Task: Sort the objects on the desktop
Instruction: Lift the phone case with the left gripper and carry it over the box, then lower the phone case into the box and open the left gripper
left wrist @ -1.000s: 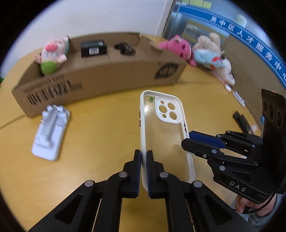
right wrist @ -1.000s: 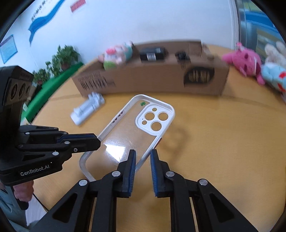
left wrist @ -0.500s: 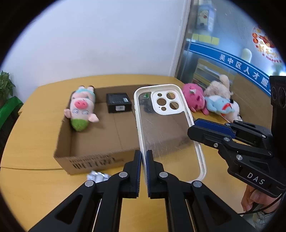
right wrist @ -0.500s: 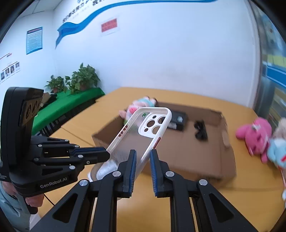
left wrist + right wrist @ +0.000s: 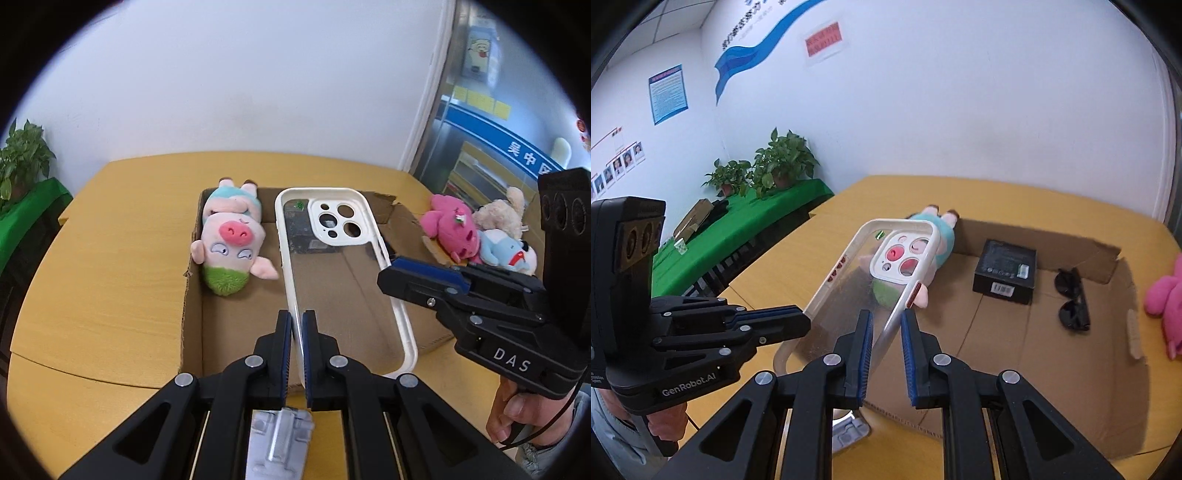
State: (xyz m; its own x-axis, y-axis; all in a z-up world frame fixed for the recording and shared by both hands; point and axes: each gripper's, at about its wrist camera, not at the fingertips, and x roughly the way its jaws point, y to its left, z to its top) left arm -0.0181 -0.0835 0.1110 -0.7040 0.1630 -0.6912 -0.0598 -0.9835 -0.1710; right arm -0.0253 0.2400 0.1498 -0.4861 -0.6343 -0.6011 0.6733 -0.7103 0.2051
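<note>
Holding the phone case between both tools, you have it in the air above the cardboard box, camera cutout toward the box's far wall.

Left of the case, inside the box: plush pig, lying on its back. If you lower the case straight down it may land on the pig's arm and rest tilted.

Left gripper: jaws closed on the case's left long rim, thin edge only. That rim is narrow and smooth, so I judge a slip likely if either wrist rolls.

Right gripper: closed on the opposite long rim, the case slanting up and away from it. With two pinches on one flexible shell, pulling your hands apart or twisting them against each other could bend it or pop one rim free.

Right of the case, on the box floor: black carton, then sunglasses near the right wall. A dropped case could strike the lenses.

Outside the box's right wall: pink plush with other soft toys, not yet sorted.

Release one side first and the case swings on the other.
</note>
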